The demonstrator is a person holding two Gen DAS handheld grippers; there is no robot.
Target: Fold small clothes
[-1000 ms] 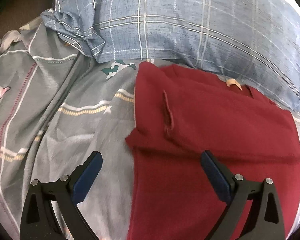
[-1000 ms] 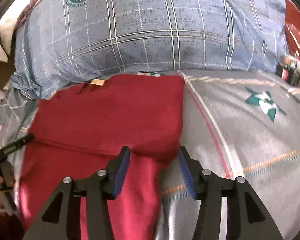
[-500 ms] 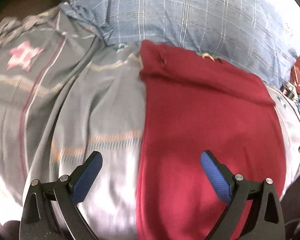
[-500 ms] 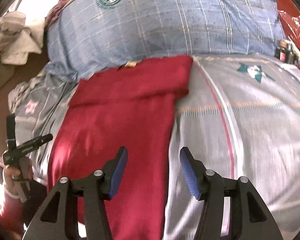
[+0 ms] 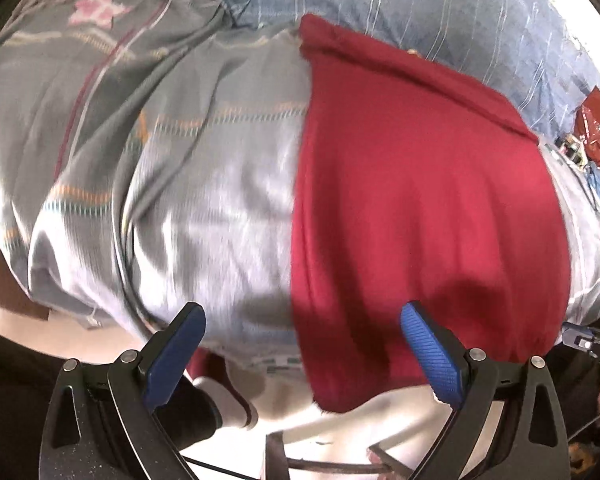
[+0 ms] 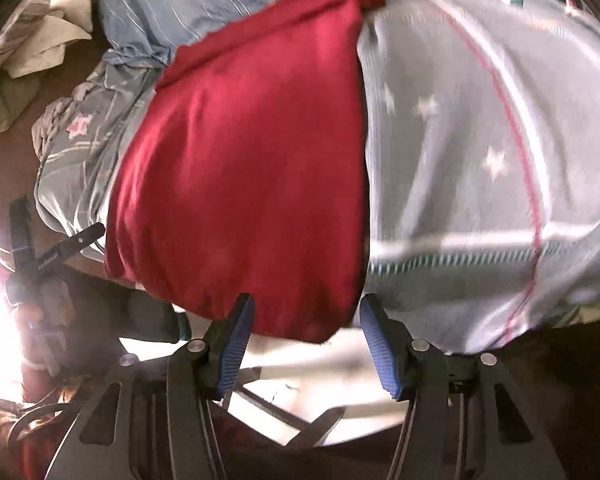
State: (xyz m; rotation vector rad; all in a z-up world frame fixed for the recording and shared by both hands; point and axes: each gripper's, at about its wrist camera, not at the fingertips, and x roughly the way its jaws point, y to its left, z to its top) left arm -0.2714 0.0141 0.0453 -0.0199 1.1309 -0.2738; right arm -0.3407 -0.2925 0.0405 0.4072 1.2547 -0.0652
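A dark red garment (image 5: 412, 184) lies flat on the grey bed cover, its sleeves folded in, its lower hem hanging over the bed's near edge. It also shows in the right wrist view (image 6: 252, 168). My left gripper (image 5: 302, 334) is open and empty, held back at the bed's edge near the hem's left corner. My right gripper (image 6: 306, 322) is open and empty, just short of the hem's right corner. The left gripper (image 6: 56, 248) shows at the left of the right wrist view.
A grey bed cover (image 5: 180, 160) with stripes and stars covers the bed. A blue plaid pillow (image 5: 440, 12) lies behind the garment. A red bag (image 5: 596, 132) and small items sit at the far right. Pale floor (image 5: 340, 436) lies below the bed edge.
Both grippers have pulled back from the garment's upper part toward the bed's near edge. The hem and the floor have come into view. Both stay open.
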